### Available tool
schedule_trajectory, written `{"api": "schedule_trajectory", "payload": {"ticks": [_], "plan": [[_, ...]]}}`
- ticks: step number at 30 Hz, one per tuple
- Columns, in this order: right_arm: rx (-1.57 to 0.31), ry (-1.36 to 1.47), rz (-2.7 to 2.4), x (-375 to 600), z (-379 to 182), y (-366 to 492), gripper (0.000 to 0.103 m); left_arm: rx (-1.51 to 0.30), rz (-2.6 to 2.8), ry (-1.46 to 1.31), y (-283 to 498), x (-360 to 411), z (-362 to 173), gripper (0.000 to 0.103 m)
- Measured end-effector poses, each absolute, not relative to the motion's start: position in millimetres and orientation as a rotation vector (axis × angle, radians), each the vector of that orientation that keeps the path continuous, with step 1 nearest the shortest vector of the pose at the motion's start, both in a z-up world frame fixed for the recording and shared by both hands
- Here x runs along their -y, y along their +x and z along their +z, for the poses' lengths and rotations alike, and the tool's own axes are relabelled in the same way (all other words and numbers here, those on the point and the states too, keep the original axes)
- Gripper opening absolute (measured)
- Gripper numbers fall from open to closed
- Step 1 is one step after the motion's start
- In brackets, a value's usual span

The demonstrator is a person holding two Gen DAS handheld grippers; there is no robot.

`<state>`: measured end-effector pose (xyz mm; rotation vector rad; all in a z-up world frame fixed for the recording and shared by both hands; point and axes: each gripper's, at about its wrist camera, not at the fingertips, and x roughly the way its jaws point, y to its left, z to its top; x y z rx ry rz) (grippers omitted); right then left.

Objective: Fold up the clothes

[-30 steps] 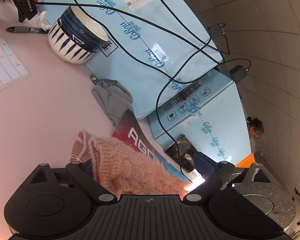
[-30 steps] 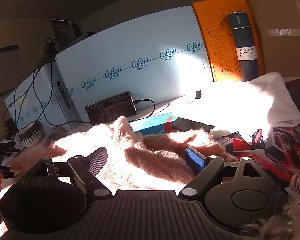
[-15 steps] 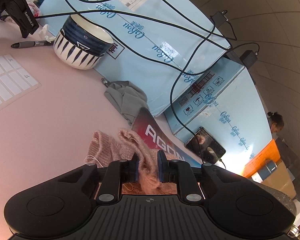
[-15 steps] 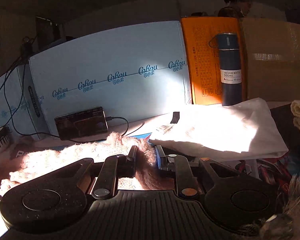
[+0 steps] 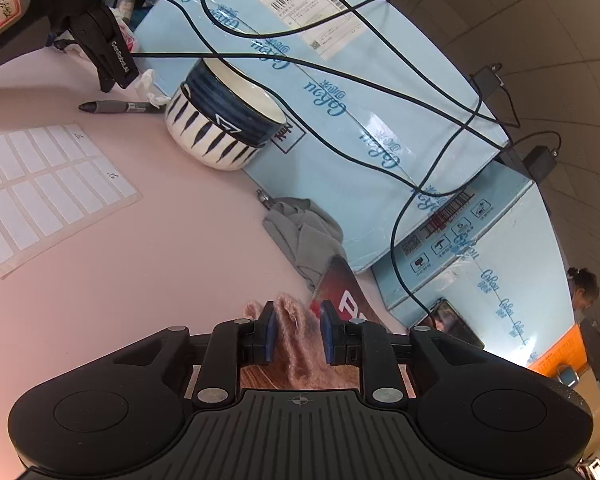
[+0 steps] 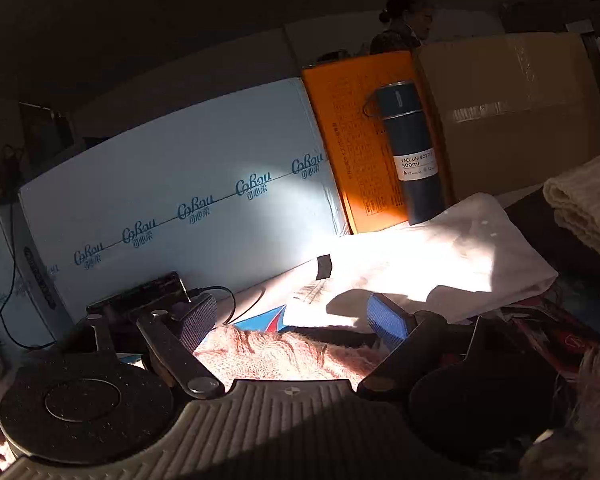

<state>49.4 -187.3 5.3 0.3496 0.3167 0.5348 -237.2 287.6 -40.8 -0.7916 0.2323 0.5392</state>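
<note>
A fuzzy pink knit sweater [image 5: 296, 344] sits bunched between the blue pads of my left gripper [image 5: 298, 330], which is closed on a fold of it above the pink table [image 5: 120, 272]. In the right wrist view the same sweater [image 6: 284, 354] lies below my right gripper [image 6: 296, 318], whose jaws stand wide apart and hold nothing. A folded white garment [image 6: 432, 256] lies in bright sunlight behind it. A folded cream knit [image 6: 588, 204] sits at the far right.
Light blue cartons [image 5: 340, 112] with black cables [image 5: 400, 92] line the table's back. A blue-and-white bowl [image 5: 228, 128], a marker [image 5: 120, 107], a label sheet [image 5: 40, 184] and a grey cloth [image 5: 304, 236] lie nearby. A phone [image 6: 140, 296], orange box [image 6: 360, 140] and vacuum bottle [image 6: 412, 152] stand behind.
My right gripper, shut on the sweater half a second ago, has opened and let it go. My left gripper stays shut on the sweater and has lifted it a little.
</note>
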Motion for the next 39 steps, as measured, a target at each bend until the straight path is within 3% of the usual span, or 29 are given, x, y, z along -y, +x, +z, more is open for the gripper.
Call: {"api": "schedule_trajectory", "payload": {"ticks": [1,8,13,15,16,17,19,23,31,39], "plan": [[-0.314,0.394,0.563,189.9,2.2,48.9,0.083,-0.245,0.555,-0.776,-235.8,-285.6,-39.5,0.058],[-0.362,0.391,0.644,184.4,-10.4,48.3,0.084,-0.332,0.663,-0.665,-226.0,-271.7,-30.2,0.07],[-0.334,0.403,0.688,187.7,-9.5,41.7,0.085,-0.388,0.666,-0.545,-217.7,-255.8,-24.0,0.073],[-0.335,0.416,0.698,190.0,-9.6,41.5,0.085,-0.409,0.654,-0.49,-214.2,-248.4,-21.5,0.07],[-0.335,0.422,0.701,191.3,-9.6,41.5,0.085,-0.42,0.648,-0.462,-212.4,-244.7,-20.3,0.063],[-0.335,0.427,0.702,192.5,-9.6,41.2,0.085,-0.43,0.641,-0.435,-210.7,-241.0,-19.1,0.043],[-0.329,0.432,0.703,194.2,-9.3,39.8,0.085,-0.451,0.629,-0.38,-207.2,-233.6,-16.7,0.019],[-0.318,0.438,0.705,196.3,-9.2,38.5,0.085,-0.472,0.612,-0.282,-203.8,-220.0,-10.3,0.016],[-0.312,0.449,0.719,198.2,-8.2,37.4,0.085,-0.303,0.783,-0.34,-239.4,-234.8,20.4,0.016],[-0.321,0.452,0.727,198.3,-8.7,37.9,0.085,-0.154,0.397,-0.535,-203.8,-205.6,35.7,0.017]]}}
